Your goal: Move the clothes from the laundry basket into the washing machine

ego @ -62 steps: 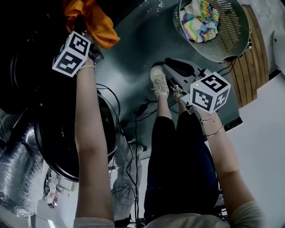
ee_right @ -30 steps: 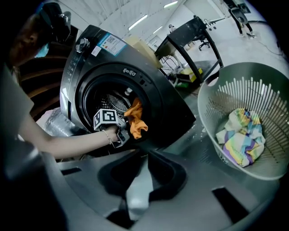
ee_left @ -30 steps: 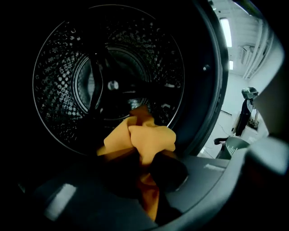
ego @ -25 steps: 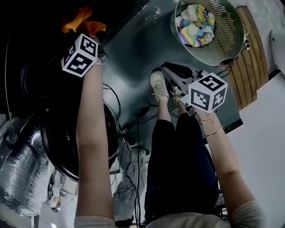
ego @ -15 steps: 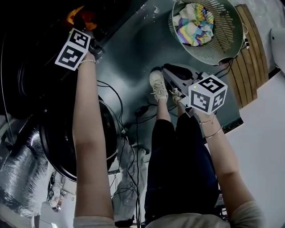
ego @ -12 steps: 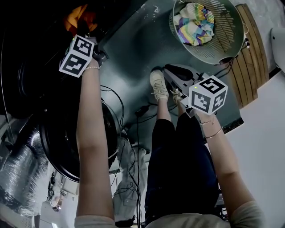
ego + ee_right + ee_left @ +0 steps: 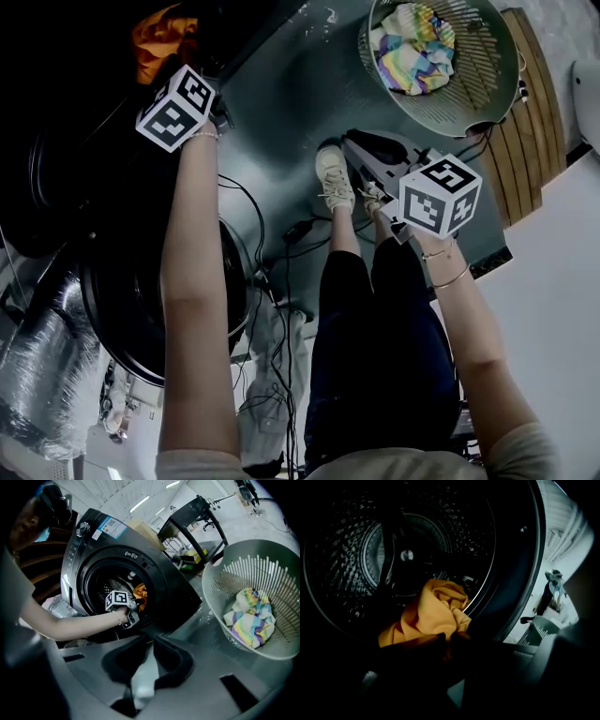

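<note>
An orange garment [image 7: 433,609] lies heaped in the washing machine's dark drum [image 7: 347,550]. My left gripper [image 7: 449,638] reaches into the drum. Its jaws have just been closing, and the tips now stand together at the garment's near edge. I see no fold caught between them. The head view shows its marker cube [image 7: 176,108] just below the orange garment [image 7: 161,42]. My right gripper [image 7: 151,644] is shut and empty, hovering over the floor. It points at the grey laundry basket [image 7: 211,597], which holds a pastel striped cloth [image 7: 253,618].
The round machine door [image 7: 131,309] hangs open at the left. The person's legs and shoes [image 7: 335,178] stand between the machine and the basket [image 7: 497,84]. Cables [image 7: 281,253] trail on the floor. A foil duct [image 7: 37,356] lies lower left, with wooden slats [image 7: 534,112] beyond the basket.
The left gripper carried the orange garment from the machine's mouth deeper into the drum, where it now lies as a heap. The right gripper has stayed where it was.
</note>
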A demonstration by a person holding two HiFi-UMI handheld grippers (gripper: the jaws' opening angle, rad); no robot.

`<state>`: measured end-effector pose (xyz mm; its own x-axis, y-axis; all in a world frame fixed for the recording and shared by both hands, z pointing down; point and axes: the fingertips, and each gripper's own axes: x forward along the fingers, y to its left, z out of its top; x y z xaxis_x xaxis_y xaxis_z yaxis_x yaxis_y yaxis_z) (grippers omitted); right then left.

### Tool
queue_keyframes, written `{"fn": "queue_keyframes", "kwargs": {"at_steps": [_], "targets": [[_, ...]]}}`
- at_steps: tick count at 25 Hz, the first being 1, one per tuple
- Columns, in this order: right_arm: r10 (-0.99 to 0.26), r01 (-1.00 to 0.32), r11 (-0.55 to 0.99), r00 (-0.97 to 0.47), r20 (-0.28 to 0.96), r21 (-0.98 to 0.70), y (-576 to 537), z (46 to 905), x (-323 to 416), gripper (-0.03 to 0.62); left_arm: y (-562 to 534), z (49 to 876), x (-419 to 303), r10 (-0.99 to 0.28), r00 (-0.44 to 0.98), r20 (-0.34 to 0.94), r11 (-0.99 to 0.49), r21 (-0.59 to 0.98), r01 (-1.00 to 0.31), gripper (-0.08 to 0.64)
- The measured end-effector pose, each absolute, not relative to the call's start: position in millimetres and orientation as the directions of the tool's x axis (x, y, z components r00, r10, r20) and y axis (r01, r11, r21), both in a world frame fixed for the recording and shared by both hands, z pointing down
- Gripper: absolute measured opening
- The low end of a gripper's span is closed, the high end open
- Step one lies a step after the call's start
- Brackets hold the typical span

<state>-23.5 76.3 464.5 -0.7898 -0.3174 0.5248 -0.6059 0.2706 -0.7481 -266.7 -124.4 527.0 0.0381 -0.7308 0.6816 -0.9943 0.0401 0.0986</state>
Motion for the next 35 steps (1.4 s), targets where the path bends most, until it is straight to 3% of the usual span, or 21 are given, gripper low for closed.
{"fn": "queue_keyframes", "kwargs": {"at_steps": [3, 7, 9, 12, 13, 24, 26, 28, 31, 35], "targets": [[-0.320, -0.604, 0.268, -0.791, 0.522, -0.751, 72, 465, -24, 0.060, -154, 523, -280, -0.754, 0.005, 0.657, 0.009, 0.019, -1.000, 0.040], [-0.328, -0.604, 0.266, -0.790, 0.518, -0.751, 67, 468, -25, 0.060, -180, 524, -297, -0.753, -0.059, 0.655, 0.082, 0.005, -0.997, 0.044], [-0.324, -0.600, 0.268, -0.793, 0.516, -0.754, 67, 470, -27, 0.060, -185, 524, -299, -0.756, -0.063, 0.652, 0.103, 0.024, -0.994, 0.084], [-0.344, -0.611, 0.282, -0.784, 0.517, -0.740, 64, 468, -23, 0.060, -188, 513, -288, -0.792, -0.015, 0.610, 0.094, 0.096, -0.991, 0.215], [-0.360, -0.625, 0.290, -0.773, 0.523, -0.725, 62, 466, -20, 0.060, -185, 507, -283, -0.807, 0.002, 0.591, 0.087, 0.123, -0.989, 0.227], [-0.449, -0.704, 0.351, -0.706, 0.548, -0.618, 29, 448, 50, 0.060, -77, 466, -179, -0.847, 0.203, 0.492, -0.022, 0.349, -0.937, 0.225], [-0.453, -0.736, 0.358, -0.675, 0.582, -0.575, 19, 460, 72, 0.060, -56, 461, -146, -0.830, 0.263, 0.492, -0.074, 0.370, -0.926, 0.220], [-0.427, -0.759, 0.368, -0.652, 0.627, -0.538, 9, 481, 91, 0.061, -34, 461, -114, -0.808, 0.312, 0.499, -0.118, 0.382, -0.917, 0.151], [-0.355, -0.780, 0.415, -0.612, 0.706, -0.468, -11, 521, 108, 0.126, -4, 472, -67, -0.749, 0.388, 0.537, -0.185, 0.392, -0.901, 0.031], [-0.266, -0.799, 0.472, -0.532, 0.804, -0.373, -35, 592, 120, 0.186, 26, 496, -20, -0.649, 0.494, 0.579, -0.310, 0.392, -0.866, 0.011]]}}
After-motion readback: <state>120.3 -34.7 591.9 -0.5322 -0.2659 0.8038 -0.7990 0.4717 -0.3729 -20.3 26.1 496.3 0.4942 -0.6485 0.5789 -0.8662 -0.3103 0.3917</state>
